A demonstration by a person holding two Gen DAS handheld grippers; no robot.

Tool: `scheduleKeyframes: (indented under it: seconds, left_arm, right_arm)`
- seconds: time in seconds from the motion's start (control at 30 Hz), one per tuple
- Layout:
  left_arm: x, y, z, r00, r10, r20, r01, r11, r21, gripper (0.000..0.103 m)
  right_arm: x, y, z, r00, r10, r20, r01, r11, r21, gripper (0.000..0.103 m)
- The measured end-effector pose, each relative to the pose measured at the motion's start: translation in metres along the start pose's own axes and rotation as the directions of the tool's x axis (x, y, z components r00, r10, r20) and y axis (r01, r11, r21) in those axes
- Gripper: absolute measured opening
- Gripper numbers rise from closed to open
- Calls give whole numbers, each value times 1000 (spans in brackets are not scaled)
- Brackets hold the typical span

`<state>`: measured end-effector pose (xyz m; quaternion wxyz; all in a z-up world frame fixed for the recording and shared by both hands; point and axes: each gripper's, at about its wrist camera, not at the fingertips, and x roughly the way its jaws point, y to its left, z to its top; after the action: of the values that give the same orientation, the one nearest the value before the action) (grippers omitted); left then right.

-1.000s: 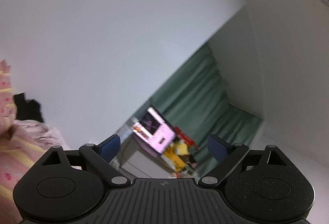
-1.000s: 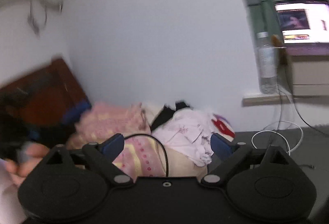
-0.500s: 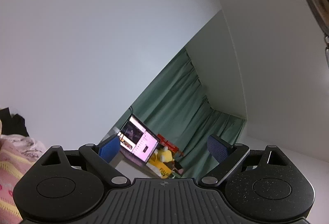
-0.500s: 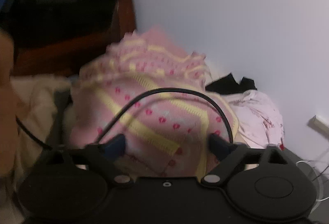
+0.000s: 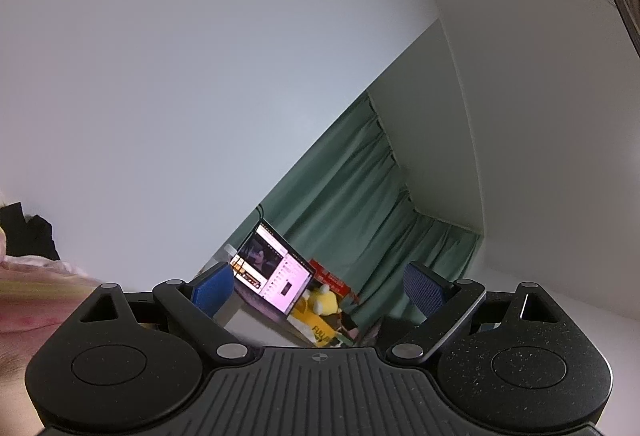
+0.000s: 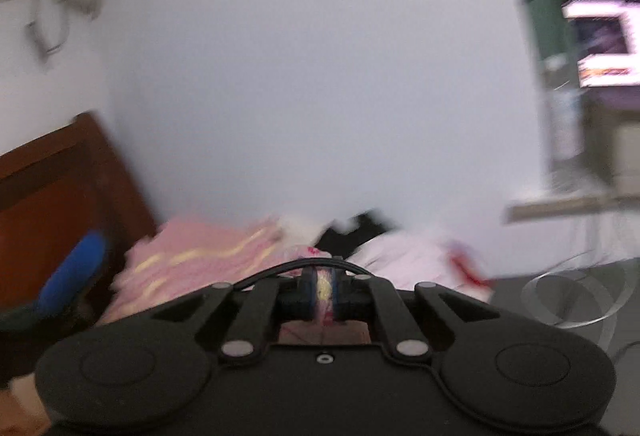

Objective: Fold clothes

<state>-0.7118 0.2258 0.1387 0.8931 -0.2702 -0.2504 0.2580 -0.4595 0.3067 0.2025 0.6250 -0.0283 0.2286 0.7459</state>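
Right gripper (image 6: 324,290) was seen clamped on fold of pink garment (image 6: 192,264): knit, yellow stripes, small red dots, heaped beside white garment (image 6: 404,256) against wall; view blurred. Left gripper (image 5: 318,286) was held apart, empty, pointed toward laptop (image 5: 272,270) and green curtain (image 5: 360,203).

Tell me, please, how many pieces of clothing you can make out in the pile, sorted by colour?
Pink with yellow stripes: 1
Pale pink or white: 1
Black: 1
Total: 3, though blur may hide more.
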Motion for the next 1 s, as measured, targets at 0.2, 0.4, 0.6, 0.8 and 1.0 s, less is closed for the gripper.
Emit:
scheduleKeyframes:
  seconds: [0.2,0.4,0.6,0.8,1.0]
  left_arm:
    - [2,2,0,1000,13,-6,-13,1000,-17,92]
    - [9,2,-3,999,37,-31,-38,999,-16,92]
    - [12,5,-3,997,70,-19,-71,997,-21,92]
    - [12,7,-3,998,65,-24,-65,998,-23,92]
    - [8,7,2,998,57,2,-57,998,-19,92]
  right_arm:
    - [-9,-44,3,988,-155,-3,154,982,107,7]
    - [3,-40,-23,980,-155,-128,153,988,-30,26]
    - [-27,12,-35,991,-107,-79,60,889,-455,83]
    - [-10,52,-51,987,-79,-141,-37,736,-675,84]
    - [6,56,-78,947,-173,-269,-126,570,-812,82]
